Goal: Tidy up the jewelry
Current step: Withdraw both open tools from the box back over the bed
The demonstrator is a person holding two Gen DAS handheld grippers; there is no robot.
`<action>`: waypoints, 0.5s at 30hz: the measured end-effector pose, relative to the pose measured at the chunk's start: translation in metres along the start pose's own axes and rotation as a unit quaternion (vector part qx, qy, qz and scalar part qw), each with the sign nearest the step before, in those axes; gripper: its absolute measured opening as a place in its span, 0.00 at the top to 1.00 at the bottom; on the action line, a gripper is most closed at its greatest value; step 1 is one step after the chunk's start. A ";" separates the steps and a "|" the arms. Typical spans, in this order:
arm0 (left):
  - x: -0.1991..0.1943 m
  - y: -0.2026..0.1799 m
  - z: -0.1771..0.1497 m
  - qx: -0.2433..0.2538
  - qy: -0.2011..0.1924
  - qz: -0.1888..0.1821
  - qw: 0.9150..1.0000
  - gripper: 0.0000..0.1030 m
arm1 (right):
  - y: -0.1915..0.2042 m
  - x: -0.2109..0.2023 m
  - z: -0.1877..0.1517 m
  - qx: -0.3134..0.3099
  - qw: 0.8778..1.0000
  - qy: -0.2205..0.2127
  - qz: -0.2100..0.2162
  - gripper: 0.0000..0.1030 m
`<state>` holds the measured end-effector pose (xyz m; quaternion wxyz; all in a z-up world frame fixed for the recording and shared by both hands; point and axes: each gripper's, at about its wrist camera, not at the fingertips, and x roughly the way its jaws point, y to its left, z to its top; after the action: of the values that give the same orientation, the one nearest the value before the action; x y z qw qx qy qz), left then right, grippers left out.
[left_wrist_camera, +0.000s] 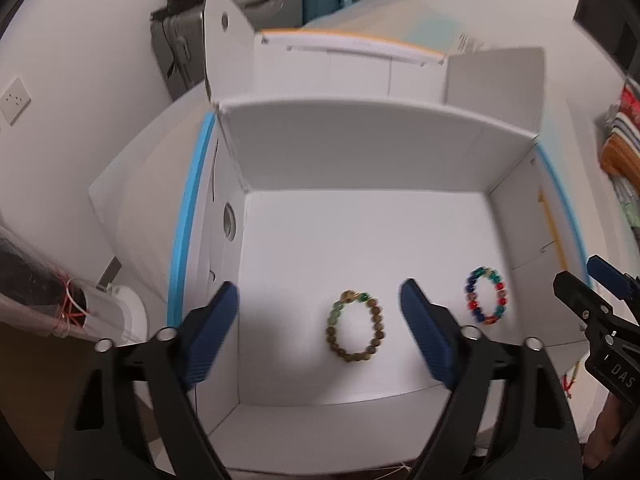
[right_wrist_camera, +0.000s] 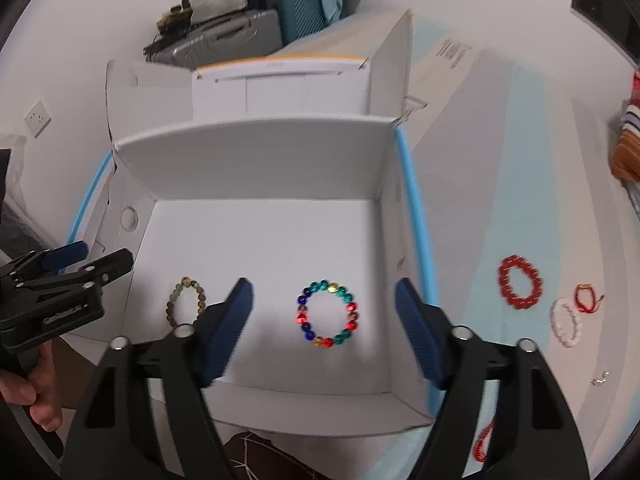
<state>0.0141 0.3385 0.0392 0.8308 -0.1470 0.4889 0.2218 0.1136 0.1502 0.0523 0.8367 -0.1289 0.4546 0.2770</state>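
Observation:
An open white cardboard box (left_wrist_camera: 360,144) (right_wrist_camera: 256,160) holds two bead bracelets on its floor. A brown-green bracelet (left_wrist_camera: 356,326) (right_wrist_camera: 186,302) lies on the left, a multicoloured one (left_wrist_camera: 486,296) (right_wrist_camera: 327,314) on the right. My left gripper (left_wrist_camera: 320,320) is open and empty above the brown-green bracelet; it also shows in the right wrist view (right_wrist_camera: 96,260). My right gripper (right_wrist_camera: 324,312) is open and empty above the multicoloured bracelet; it also shows in the left wrist view (left_wrist_camera: 584,280). Outside the box to the right lie a red bead bracelet (right_wrist_camera: 520,282), a pale pink one (right_wrist_camera: 566,322) and a red cord one (right_wrist_camera: 587,298).
A red string bracelet (right_wrist_camera: 484,440) lies near the box's front right corner. Small silver pieces (right_wrist_camera: 600,378) lie further right. A larger white box (right_wrist_camera: 280,88) stands behind. Suitcases (right_wrist_camera: 248,28) stand at the back wall. Folded cloth (right_wrist_camera: 628,140) lies at far right.

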 end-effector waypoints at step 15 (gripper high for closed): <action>-0.049 -0.058 -0.007 0.037 -0.066 -0.032 0.997 0.05 | -0.076 -0.051 -0.016 0.048 0.996 -0.057 -0.050 0.07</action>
<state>0.0175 0.2745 0.0802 0.8730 -0.1167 0.4357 0.1855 0.1247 0.0638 0.0828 0.8793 -0.0951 0.4119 0.2193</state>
